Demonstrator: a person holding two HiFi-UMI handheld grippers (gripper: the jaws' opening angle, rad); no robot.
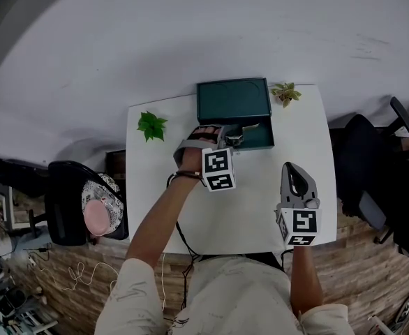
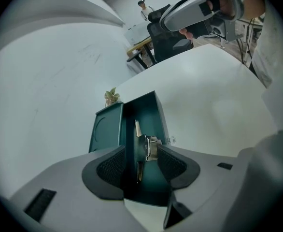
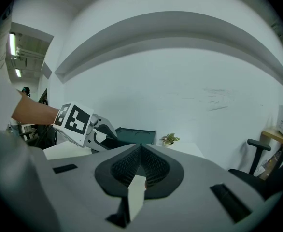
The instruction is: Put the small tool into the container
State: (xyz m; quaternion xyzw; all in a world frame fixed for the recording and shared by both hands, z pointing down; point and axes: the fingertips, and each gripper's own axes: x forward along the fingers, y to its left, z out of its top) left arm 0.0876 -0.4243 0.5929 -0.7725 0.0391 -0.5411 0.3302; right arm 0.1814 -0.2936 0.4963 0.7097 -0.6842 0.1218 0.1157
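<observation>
Tool: small metal tool with dark grip [image 2: 144, 147] sits low inside the dark green rectangular open box [image 2: 150, 111]; it touches the right pad, with a gap at the left pad
Left hand-held gripper [image 2: 140, 162]: jaws apart around the tool
Right hand-held gripper [image 3: 140, 167]: jaws together, empty; over the white tabletop [image 1: 260, 180]
Step, judged: release; widen fully, then lift straight up, clear of the box walls

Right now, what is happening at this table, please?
A person works with two handheld grippers at a white table. The left gripper reaches over the open green container, its jaws apart around the small tool. It is unclear whether the tool already rests inside. The right gripper hangs to the side, shut and empty.
</observation>
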